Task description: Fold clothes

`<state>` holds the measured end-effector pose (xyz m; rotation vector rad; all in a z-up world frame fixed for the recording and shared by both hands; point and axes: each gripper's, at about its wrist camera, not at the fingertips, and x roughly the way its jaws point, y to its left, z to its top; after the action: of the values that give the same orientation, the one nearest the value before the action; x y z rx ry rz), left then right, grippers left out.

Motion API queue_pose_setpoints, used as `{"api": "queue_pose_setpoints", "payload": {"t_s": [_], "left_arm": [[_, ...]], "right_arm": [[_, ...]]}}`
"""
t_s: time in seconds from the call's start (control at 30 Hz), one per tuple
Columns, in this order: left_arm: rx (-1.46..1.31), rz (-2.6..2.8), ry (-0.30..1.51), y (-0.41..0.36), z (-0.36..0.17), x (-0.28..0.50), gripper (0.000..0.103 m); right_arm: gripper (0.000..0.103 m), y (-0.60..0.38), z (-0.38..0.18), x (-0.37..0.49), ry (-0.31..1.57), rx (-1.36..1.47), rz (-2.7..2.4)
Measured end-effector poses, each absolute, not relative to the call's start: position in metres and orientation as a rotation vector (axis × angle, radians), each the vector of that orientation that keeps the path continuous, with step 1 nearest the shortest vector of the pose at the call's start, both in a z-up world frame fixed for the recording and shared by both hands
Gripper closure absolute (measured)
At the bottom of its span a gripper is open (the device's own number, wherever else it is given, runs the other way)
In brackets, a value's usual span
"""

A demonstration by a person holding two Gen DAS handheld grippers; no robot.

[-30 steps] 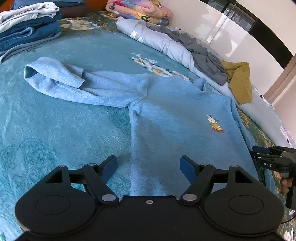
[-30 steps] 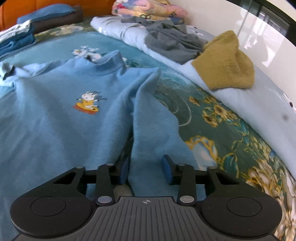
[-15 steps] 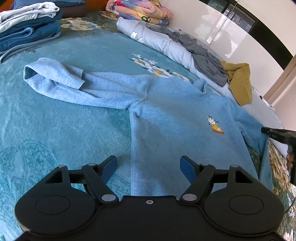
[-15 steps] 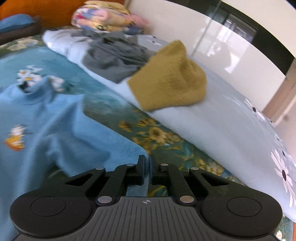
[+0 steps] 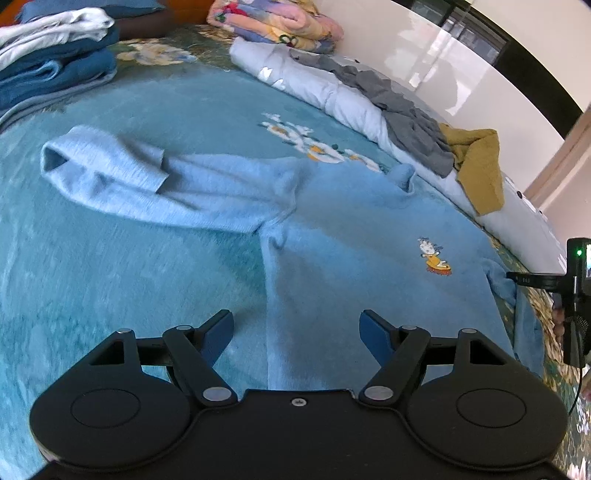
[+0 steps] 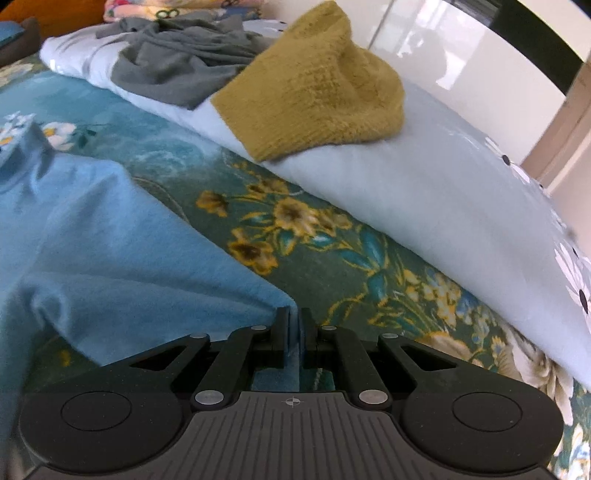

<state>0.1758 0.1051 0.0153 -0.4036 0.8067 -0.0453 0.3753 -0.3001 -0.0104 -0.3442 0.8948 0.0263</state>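
A light blue sweatshirt (image 5: 354, 236) with a small cartoon print lies face up on the teal bedspread (image 5: 110, 266). Its left sleeve (image 5: 122, 177) stretches out to the left, its cuff folded back. My left gripper (image 5: 297, 330) hovers open over the sweatshirt's lower hem, nothing between its blue pads. My right gripper (image 6: 294, 325) is shut on the right sleeve (image 6: 147, 280), lifting it off the floral blanket. In the left wrist view the right gripper (image 5: 517, 276) shows at the right edge, pinching that sleeve.
A mustard knit garment (image 6: 314, 85) and a grey garment (image 6: 177, 62) lie on a pale blue duvet (image 6: 443, 206) along the right side. Folded blue and white clothes (image 5: 55, 62) are stacked far left. A colourful folded blanket (image 5: 273, 26) sits at the back.
My right gripper went from open around the right sleeve to shut on it, then lifted and pulled it outward to the right. The left gripper stayed open in place.
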Motion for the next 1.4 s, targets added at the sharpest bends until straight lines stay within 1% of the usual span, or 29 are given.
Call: {"api": "queue_pose_setpoints", "payload": {"t_s": [0.03, 0.1, 0.2, 0.23, 0.3, 0.37, 0.5, 0.6, 0.63, 0.67, 0.7, 0.83, 0.97, 1.0, 1.07, 1.1, 1.13, 1.17, 1.2, 1.23, 1.27, 1.3, 1.4], "left_arm": [[-0.393, -0.059, 0.796, 0.106, 0.019, 0.179, 0.03], [-0.364, -0.092, 0.77, 0.108, 0.029, 0.189, 0.03], [-0.291, -0.139, 0.728, 0.11, 0.047, 0.217, 0.028], [-0.26, -0.153, 0.712, 0.109, 0.053, 0.23, 0.028], [-0.187, -0.197, 0.696, 0.105, 0.061, 0.26, 0.026], [-0.122, -0.25, 0.703, 0.101, 0.061, 0.29, 0.026], [-0.03, -0.303, 0.766, 0.105, 0.046, 0.344, 0.028], [0.003, -0.312, 0.823, 0.112, 0.028, 0.374, 0.035], [0.0, -0.321, 0.839, 0.115, 0.022, 0.382, 0.045], [-0.003, -0.331, 0.856, 0.118, 0.017, 0.39, 0.049], [-0.004, -0.348, 0.873, 0.119, 0.012, 0.397, 0.049], [0.057, -0.442, 0.921, 0.112, -0.005, 0.416, 0.049], [0.086, -0.512, 0.914, 0.108, -0.006, 0.424, 0.049], [0.087, -0.531, 0.913, 0.107, -0.006, 0.424, 0.05], [0.095, -0.573, 0.911, 0.103, -0.007, 0.422, 0.06], [0.112, -0.585, 0.904, 0.1, -0.008, 0.419, 0.061], [0.13, -0.592, 0.895, 0.097, -0.008, 0.417, 0.067], [0.13, -0.598, 0.89, 0.095, -0.009, 0.415, 0.075], [0.117, -0.6, 0.891, 0.095, -0.008, 0.414, 0.08], [0.109, -0.598, 0.891, 0.094, -0.008, 0.412, 0.09], [0.12, -0.591, 0.885, 0.091, -0.006, 0.408, 0.096], [0.143, -0.578, 0.873, 0.087, -0.005, 0.404, 0.097], [0.189, -0.51, 0.826, 0.076, -0.001, 0.39, 0.1]], "right_arm": [[0.089, -0.3, -0.003, 0.373, 0.888, -0.333, 0.042], [0.073, -0.296, 0.015, 0.366, 0.856, -0.309, 0.094], [0.071, -0.279, 0.044, 0.361, 0.779, -0.308, 0.208], [0.069, -0.272, 0.053, 0.361, 0.754, -0.306, 0.254], [0.06, -0.257, 0.063, 0.365, 0.733, -0.304, 0.333], [0.059, -0.238, 0.063, 0.376, 0.729, -0.332, 0.423], [0.059, -0.21, 0.043, 0.408, 0.79, -0.373, 0.537], [0.059, -0.203, 0.029, 0.43, 0.83, -0.362, 0.557], [0.059, -0.202, 0.025, 0.438, 0.845, -0.347, 0.564], [0.059, -0.202, 0.021, 0.447, 0.863, -0.326, 0.574], [0.059, -0.201, 0.019, 0.451, 0.877, -0.315, 0.587], [0.059, -0.194, 0.01, 0.466, 0.921, -0.324, 0.64], [0.059, -0.185, 0.002, 0.479, 0.958, -0.345, 0.686], [0.059, -0.184, 0.002, 0.48, 0.969, -0.338, 0.696], [0.059, -0.18, -0.001, 0.478, 0.987, -0.347, 0.72], [0.059, -0.177, -0.003, 0.477, 0.993, -0.365, 0.724], [0.059, -0.174, -0.004, 0.475, 1.0, -0.382, 0.728], [0.06, -0.172, -0.005, 0.473, 1.002, -0.393, 0.729], [0.067, -0.171, -0.005, 0.471, 1.002, -0.389, 0.721], [0.073, -0.171, -0.004, 0.47, 1.004, -0.369, 0.714], [0.082, -0.171, -0.003, 0.468, 1.005, -0.351, 0.707], [0.088, -0.17, -0.002, 0.464, 0.996, -0.355, 0.695], [0.096, -0.17, 0.002, 0.452, 0.959, -0.365, 0.658]]}}
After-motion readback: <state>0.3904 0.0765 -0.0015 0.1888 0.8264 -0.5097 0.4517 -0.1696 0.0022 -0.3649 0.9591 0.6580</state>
